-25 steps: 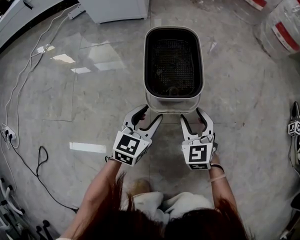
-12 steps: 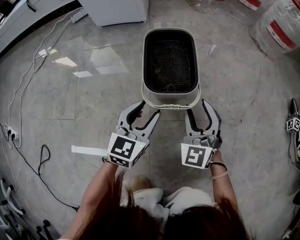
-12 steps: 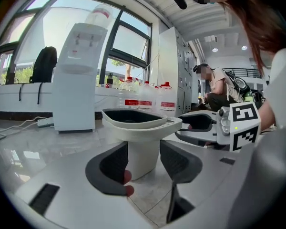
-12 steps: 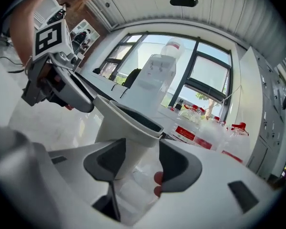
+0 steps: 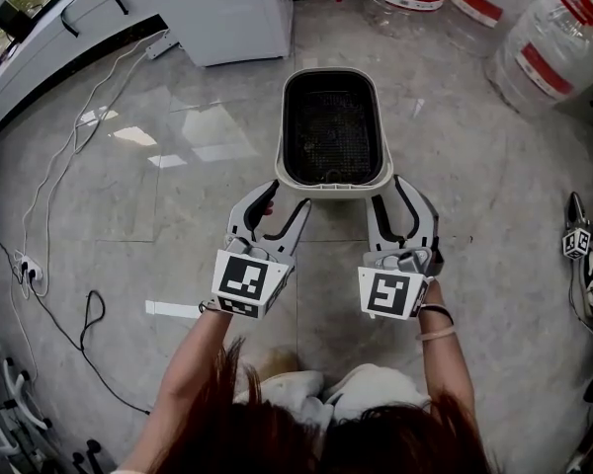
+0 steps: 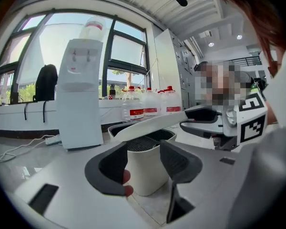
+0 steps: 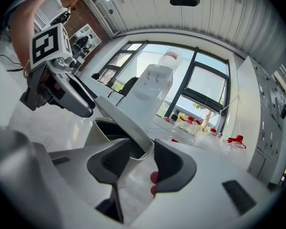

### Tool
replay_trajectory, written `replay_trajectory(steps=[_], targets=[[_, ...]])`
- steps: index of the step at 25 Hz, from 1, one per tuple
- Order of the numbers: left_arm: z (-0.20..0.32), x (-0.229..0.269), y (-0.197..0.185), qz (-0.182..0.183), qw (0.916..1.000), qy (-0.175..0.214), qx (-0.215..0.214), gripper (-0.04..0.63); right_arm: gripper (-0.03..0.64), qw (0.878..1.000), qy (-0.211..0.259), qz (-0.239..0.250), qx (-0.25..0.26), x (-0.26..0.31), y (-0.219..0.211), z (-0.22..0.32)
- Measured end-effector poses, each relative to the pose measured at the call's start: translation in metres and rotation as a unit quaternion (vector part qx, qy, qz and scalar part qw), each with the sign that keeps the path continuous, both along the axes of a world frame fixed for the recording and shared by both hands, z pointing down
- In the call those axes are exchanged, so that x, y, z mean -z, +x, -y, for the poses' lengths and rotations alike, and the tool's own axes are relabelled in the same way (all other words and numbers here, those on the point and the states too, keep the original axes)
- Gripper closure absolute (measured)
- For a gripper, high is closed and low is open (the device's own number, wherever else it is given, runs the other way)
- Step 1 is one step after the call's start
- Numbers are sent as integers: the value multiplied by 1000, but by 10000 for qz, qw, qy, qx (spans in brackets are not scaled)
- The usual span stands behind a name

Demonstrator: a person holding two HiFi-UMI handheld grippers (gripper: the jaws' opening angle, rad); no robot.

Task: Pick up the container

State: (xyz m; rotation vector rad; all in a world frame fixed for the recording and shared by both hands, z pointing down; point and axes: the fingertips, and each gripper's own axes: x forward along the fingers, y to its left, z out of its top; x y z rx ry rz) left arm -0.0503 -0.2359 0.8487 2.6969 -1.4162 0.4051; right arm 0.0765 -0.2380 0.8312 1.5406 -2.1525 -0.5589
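The container (image 5: 333, 188) stands on the polished stone floor (image 5: 158, 196), just in front of the person, with its short near end toward both grippers. It is a deep white tub with rounded corners and a rim that turns outward, and a dark mesh basket (image 5: 333, 126) sits inside it. It looks like rigid plastic with smooth, slightly glossy walls, so I judge it stiff and not fragile, but rather slippery for the pads. With the mesh insert it is probably of medium weight, and it is long, so the far end may want to tip down when only the near end is lifted. The left gripper (image 5: 274, 208) has its jaws spread, with the near left corner of the tub between them and a gap on each side. The jaws of the right gripper (image 5: 405, 202) are closing; the rim at the near right corner passes between them, but the pads do not seem to press on it yet. The best hold, I think, is the wall just under the rim at both corners, so the lip stops any sliding
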Motion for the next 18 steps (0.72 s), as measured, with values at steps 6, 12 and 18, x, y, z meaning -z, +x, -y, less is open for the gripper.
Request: replay_trajectory(steps=[6,12,18], targets=[[14,10,-2,320,9986,314,280,388,466,9999,141,-84,6,16,-3,12],[21,27,-12,432,9953,569,650,380,514,9996,249,-14,-119,31,2,24],[29,35,-3,937,9901,920,489,367,514,9994,296,-120,-111,38,-1,31]])
